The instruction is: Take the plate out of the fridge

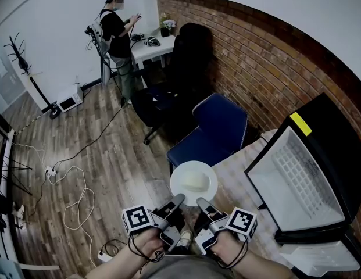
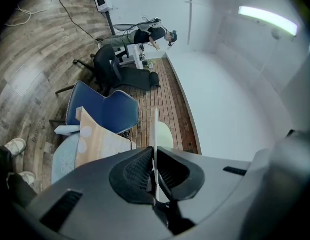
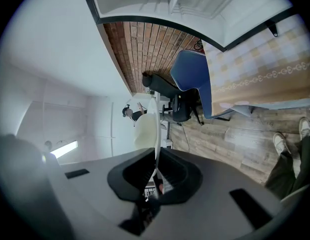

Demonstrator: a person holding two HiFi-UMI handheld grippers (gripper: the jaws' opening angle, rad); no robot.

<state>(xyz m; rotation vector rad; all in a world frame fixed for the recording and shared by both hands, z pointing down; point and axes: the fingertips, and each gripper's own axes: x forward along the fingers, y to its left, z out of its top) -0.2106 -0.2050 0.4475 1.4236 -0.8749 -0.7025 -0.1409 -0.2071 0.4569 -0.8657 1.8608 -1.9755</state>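
Plate (image 1: 180,175), white and round, hangs in the air clear of the fridge (image 1: 338,150), which stands open well to its right; below it are the corner of the cloth-covered table (image 1: 241,182) and the blue chair (image 1: 220,129). A pale lump of food (image 1: 195,182) sits near its middle. The left gripper (image 1: 178,201) and the right gripper (image 1: 202,203) each pinch the near rim, side by side, and both gripper views show the thin edge clamped between the ribbed pads. It looks stiff, smooth and breakable, likely slick at the rim. With both holds on one side, the far edge probably wants to dip, so it should stay level. A hold with the grippers wider apart on the rim would steady it.
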